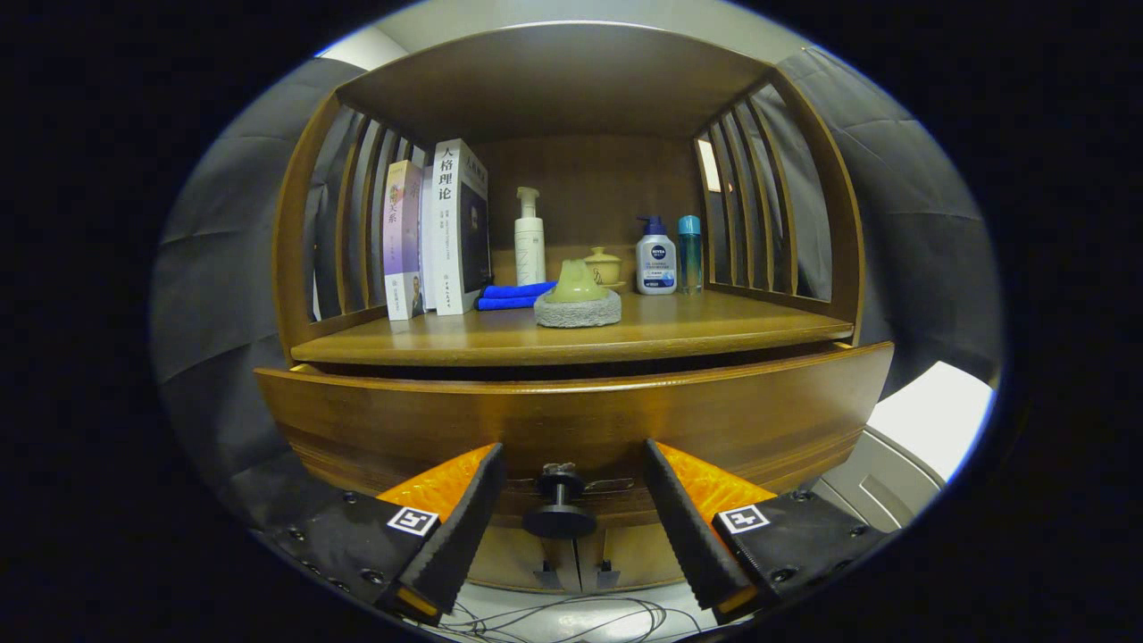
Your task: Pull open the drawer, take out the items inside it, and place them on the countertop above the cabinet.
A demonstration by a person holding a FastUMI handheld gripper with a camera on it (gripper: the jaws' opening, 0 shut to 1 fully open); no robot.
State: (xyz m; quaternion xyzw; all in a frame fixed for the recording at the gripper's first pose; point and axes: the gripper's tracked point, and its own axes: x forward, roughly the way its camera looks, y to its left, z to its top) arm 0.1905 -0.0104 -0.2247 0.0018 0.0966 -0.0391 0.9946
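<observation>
Gripper view: I'm holding the gripper (571, 527) spread wide, its 2 fingers flanking the small dark round knob (560, 505) of the brown wooden drawer (571, 420), touching nothing. The drawer is sitting slightly proud of the wooden countertop (571, 335); its contents are hidden, so unloading is looking outstanding.

drawer (571, 420): wide brown wooden front, sits under the countertop (571, 335), looks slightly proud | knob (560, 505): dark, round, low centre | contents hidden
</observation>
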